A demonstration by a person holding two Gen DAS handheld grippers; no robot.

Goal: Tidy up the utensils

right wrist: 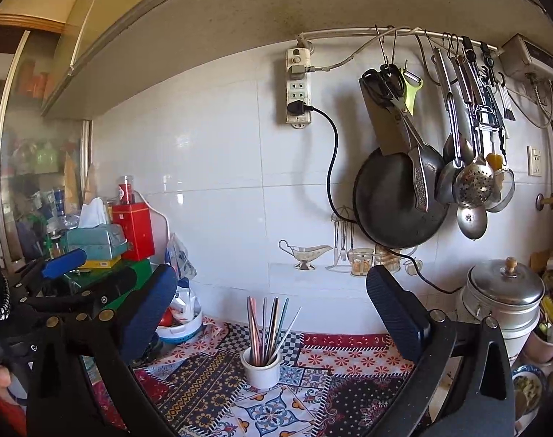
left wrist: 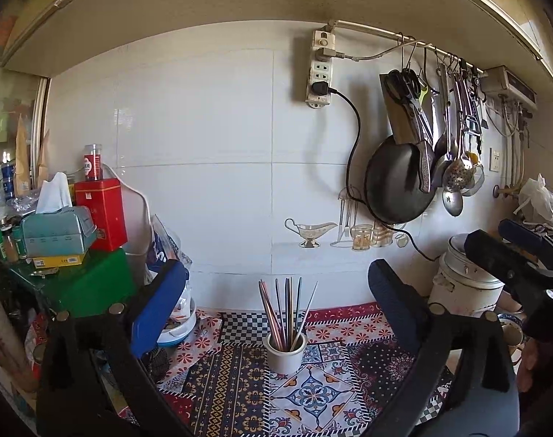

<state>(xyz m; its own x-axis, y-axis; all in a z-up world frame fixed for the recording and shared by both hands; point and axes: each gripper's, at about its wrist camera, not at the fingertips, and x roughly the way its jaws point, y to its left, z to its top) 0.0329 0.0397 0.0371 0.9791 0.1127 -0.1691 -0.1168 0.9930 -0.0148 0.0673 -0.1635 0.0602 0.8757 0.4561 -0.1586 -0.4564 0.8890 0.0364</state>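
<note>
Chopsticks [left wrist: 285, 315]: a bundle of thin metal sticks standing upright and fanned out, tips up, inside the white cup [left wrist: 284, 355]; judged as stowed, since none lies loose on the cloth in either view.
White cup: stands upright on the patterned cloth [left wrist: 313, 393], near the tiled wall [left wrist: 203, 145], clear of neighbouring items.
Reason for placement: the cup keeps the sticks vertical and gathered; the fan arises from the sticks leaning on the rim.
Left gripper [left wrist: 278, 291]: fingers spread wide, nothing between the pads; cup and sticks sit ahead of it, centred in the gap but well beyond the fingertips, untouched.
Right gripper [right wrist: 271, 293]: fingers likewise spread wide and empty; the cup lies ahead and slightly left of centre, apart from both fingers.
Relation of grippers: side by side, each visible at the edge of the other's view, both aimed roughly level at the wall.
Surroundings: pan [left wrist: 396, 182] and ladles [left wrist: 455, 178] hang from a wall rail to the right; metal pot [right wrist: 502, 291] at right; tissue box [left wrist: 58, 231] and red tin [left wrist: 101, 211] stacked at left.
Judgement: the sorting of chopsticks appears complete or near it.
</note>
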